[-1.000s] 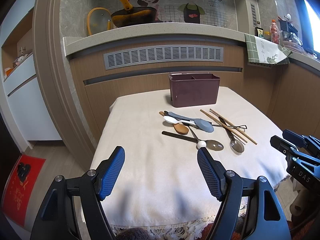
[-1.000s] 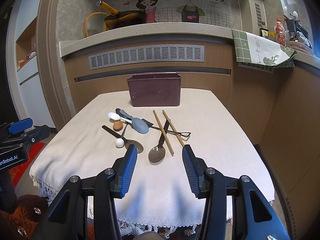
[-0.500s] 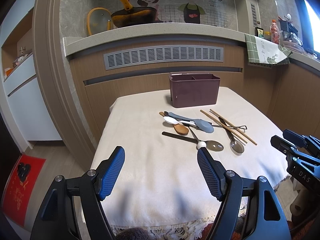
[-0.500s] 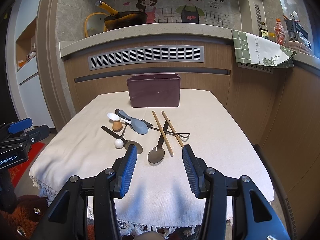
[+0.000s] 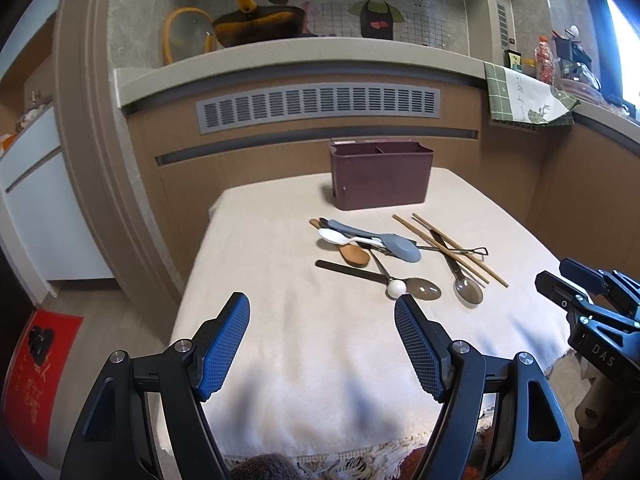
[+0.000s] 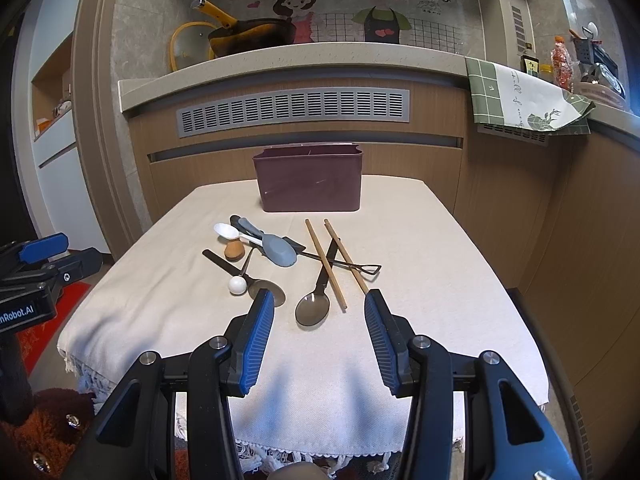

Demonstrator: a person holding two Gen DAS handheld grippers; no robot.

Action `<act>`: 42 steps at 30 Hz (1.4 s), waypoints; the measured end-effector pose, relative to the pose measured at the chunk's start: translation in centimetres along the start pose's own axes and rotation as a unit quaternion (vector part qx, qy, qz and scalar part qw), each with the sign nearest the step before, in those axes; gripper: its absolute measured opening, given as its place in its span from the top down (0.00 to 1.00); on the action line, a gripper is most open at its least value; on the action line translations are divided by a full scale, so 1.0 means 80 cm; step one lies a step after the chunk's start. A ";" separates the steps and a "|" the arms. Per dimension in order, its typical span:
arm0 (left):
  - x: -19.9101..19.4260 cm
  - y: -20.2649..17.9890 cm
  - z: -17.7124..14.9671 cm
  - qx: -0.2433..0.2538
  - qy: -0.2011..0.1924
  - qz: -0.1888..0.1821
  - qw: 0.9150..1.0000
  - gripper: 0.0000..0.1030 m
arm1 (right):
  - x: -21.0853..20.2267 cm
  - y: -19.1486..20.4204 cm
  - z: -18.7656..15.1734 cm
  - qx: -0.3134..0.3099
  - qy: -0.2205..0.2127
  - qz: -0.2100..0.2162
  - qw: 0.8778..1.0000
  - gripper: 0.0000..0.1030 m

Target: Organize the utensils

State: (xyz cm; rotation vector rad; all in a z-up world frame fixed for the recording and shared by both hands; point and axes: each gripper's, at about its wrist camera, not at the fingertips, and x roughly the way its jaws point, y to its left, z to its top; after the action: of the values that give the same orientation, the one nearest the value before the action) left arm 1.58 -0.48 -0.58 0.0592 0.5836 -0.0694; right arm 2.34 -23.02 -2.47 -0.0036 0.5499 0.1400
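Observation:
A maroon divided utensil holder (image 5: 380, 178) (image 6: 309, 179) stands at the far side of a cloth-covered table (image 5: 304, 344) (image 6: 420, 240). In front of it lie mixed utensils: a grey spatula (image 5: 384, 240) (image 6: 276, 249), a white spoon (image 5: 334, 236) (image 6: 226, 231), a wooden spoon (image 5: 354, 255) (image 6: 235, 250), two metal spoons (image 5: 468, 290) (image 6: 313, 308), a pair of chopsticks (image 5: 448, 247) (image 6: 326, 264) and a white-ball-tipped tool (image 5: 396, 288) (image 6: 237, 285). My left gripper (image 5: 322, 344) is open and empty over the near left of the table. My right gripper (image 6: 319, 340) is open and empty just short of the near metal spoon.
A counter ledge with a pan (image 5: 256, 28) and a lid runs behind the table. A green towel (image 6: 524, 100) hangs over the counter at the right. Wooden cabinet fronts stand behind and to the right. A red mat (image 5: 36, 364) lies on the floor at the left.
The right wrist view has crept slightly closer to the utensils. The left gripper has not visibly moved.

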 end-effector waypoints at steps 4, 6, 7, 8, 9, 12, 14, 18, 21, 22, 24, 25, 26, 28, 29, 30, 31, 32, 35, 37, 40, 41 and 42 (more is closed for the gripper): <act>0.015 0.005 0.011 -0.003 0.010 -0.010 1.000 0.27 | 0.006 0.000 0.001 -0.006 0.001 -0.004 1.000 0.57; 0.024 0.009 0.018 -0.009 0.012 -0.016 1.000 0.27 | 0.012 -0.002 0.004 -0.008 0.006 -0.005 1.000 0.57; 0.029 0.013 0.021 -0.014 0.011 -0.020 1.000 0.27 | 0.016 -0.003 0.005 -0.010 0.008 -0.005 1.000 0.57; 0.033 0.016 0.024 -0.017 0.010 -0.023 1.000 0.27 | 0.020 -0.004 0.007 -0.013 0.010 -0.007 1.000 0.57; 0.039 0.019 0.027 -0.022 0.007 -0.025 0.999 0.27 | 0.025 -0.005 0.010 -0.017 0.010 -0.012 1.000 0.57; 0.056 0.030 0.034 -0.034 -0.007 -0.022 0.999 0.27 | 0.043 -0.010 0.020 -0.025 0.017 -0.022 0.999 0.57; 0.072 0.036 0.039 -0.039 -0.011 -0.029 0.999 0.26 | 0.060 -0.014 0.029 -0.027 0.035 -0.018 0.999 0.57; 0.112 0.045 0.052 -0.047 0.009 -0.050 0.998 0.21 | 0.100 -0.021 0.046 -0.031 0.087 -0.005 0.996 0.57; 0.140 0.044 0.060 -0.035 0.024 -0.068 0.997 0.21 | 0.122 -0.027 0.055 -0.029 0.113 0.016 0.993 0.57; 0.148 0.043 0.061 -0.028 0.031 -0.068 0.997 0.21 | 0.130 -0.029 0.059 -0.032 0.117 0.016 0.992 0.57; 0.161 0.039 0.062 -0.025 0.040 -0.071 0.996 0.21 | 0.141 -0.033 0.063 -0.038 0.117 0.027 0.992 0.57; 0.163 0.037 0.060 -0.027 0.039 -0.073 0.996 0.21 | 0.145 -0.035 0.064 -0.040 0.120 0.037 0.991 0.57; 0.165 0.033 0.058 -0.027 0.039 -0.074 0.996 0.21 | 0.149 -0.037 0.064 -0.037 0.122 0.043 0.991 0.57; 0.168 0.020 0.051 -0.016 0.043 -0.068 0.997 0.21 | 0.162 -0.043 0.064 -0.033 0.136 0.048 0.989 0.58; 0.169 0.013 0.047 -0.009 0.044 -0.068 0.997 0.21 | 0.167 -0.047 0.064 -0.028 0.142 0.046 0.988 0.58; 0.169 0.005 0.042 -0.002 0.045 -0.071 0.996 0.22 | 0.172 -0.052 0.063 -0.016 0.147 0.046 0.988 0.58; 0.170 -0.001 0.040 0.002 0.048 -0.075 0.996 0.22 | 0.176 -0.057 0.063 -0.006 0.151 0.045 0.988 0.58; 0.171 -0.007 0.037 0.006 0.053 -0.082 0.995 0.24 | 0.179 -0.061 0.062 0.003 0.152 0.042 0.988 0.58; 0.174 -0.025 0.029 0.014 0.071 -0.101 0.992 0.33 | 0.181 -0.068 0.057 0.014 0.148 0.026 0.988 0.58; 0.175 -0.038 0.024 0.024 0.080 -0.108 0.991 0.33 | 0.179 -0.070 0.054 0.010 0.141 0.014 0.990 0.58; 0.180 -0.052 0.019 0.037 0.097 -0.113 0.988 0.46 | 0.179 -0.073 0.053 0.015 0.136 0.003 0.991 0.58; 0.183 -0.055 0.019 0.037 0.101 -0.115 0.987 0.50 | 0.178 -0.075 0.054 0.020 0.133 0.001 0.991 0.58; 0.185 -0.056 0.018 0.033 0.108 -0.120 0.986 0.51 | 0.177 -0.076 0.054 0.022 0.131 -0.002 0.991 0.58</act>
State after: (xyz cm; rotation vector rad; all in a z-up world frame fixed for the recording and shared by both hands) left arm 14.35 -5.75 -7.72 0.0615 0.8029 -0.3201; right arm 17.36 -26.96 -6.35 0.0200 0.8150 0.1232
